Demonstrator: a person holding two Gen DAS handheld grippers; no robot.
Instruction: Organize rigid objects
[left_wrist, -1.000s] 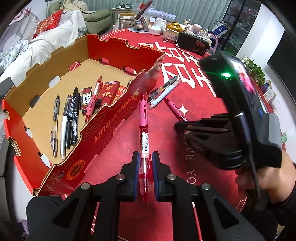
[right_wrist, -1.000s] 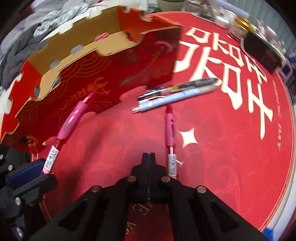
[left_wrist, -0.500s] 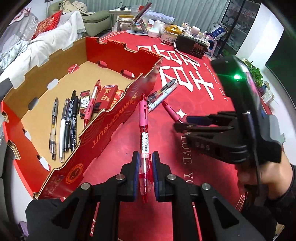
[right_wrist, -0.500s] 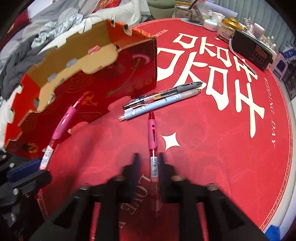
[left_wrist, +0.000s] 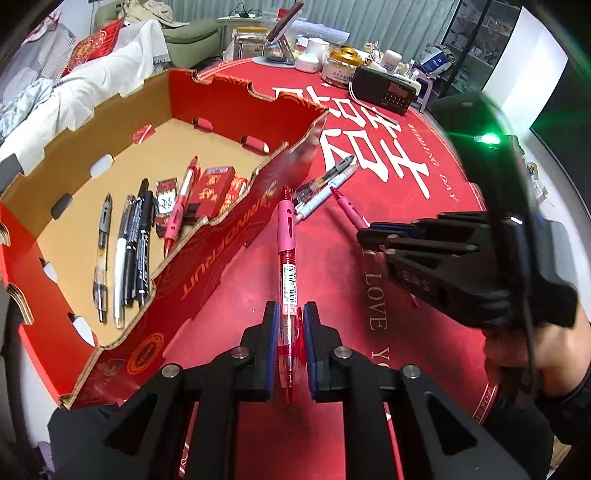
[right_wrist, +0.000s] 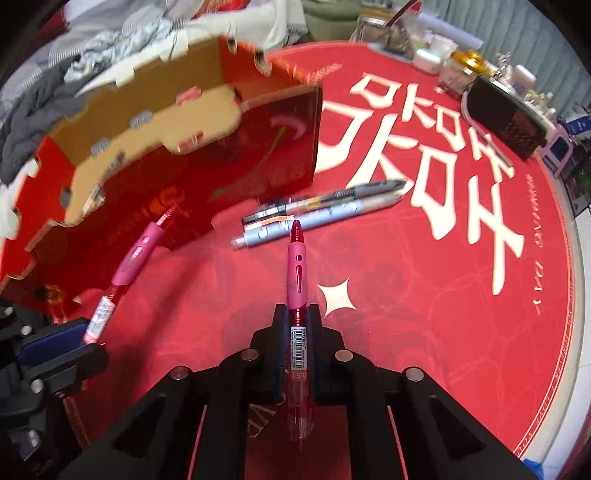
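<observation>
My left gripper (left_wrist: 290, 314) is shut on a pink-and-red pen (left_wrist: 287, 236) and holds it above the red table mat, beside the near wall of the red cardboard box (left_wrist: 207, 254). My right gripper (right_wrist: 297, 314) is shut on a second pink-and-red pen (right_wrist: 297, 273); it also shows in the left wrist view (left_wrist: 373, 232). Two more pens (right_wrist: 317, 218), one dark and one light blue, lie on the mat past the right pen's tip. Inside the box lie several pens (left_wrist: 129, 243) and small red packets (left_wrist: 214, 190).
The round red mat (right_wrist: 461, 295) carries large white characters. At the table's far edge stand a black radio (left_wrist: 384, 92), jars (left_wrist: 338, 66) and small containers. A sofa with cloths (left_wrist: 55, 74) lies beyond the box.
My right gripper opened, moved over the pink pen on the mat and closed on it. My left gripper kept its pen and rose slightly.
</observation>
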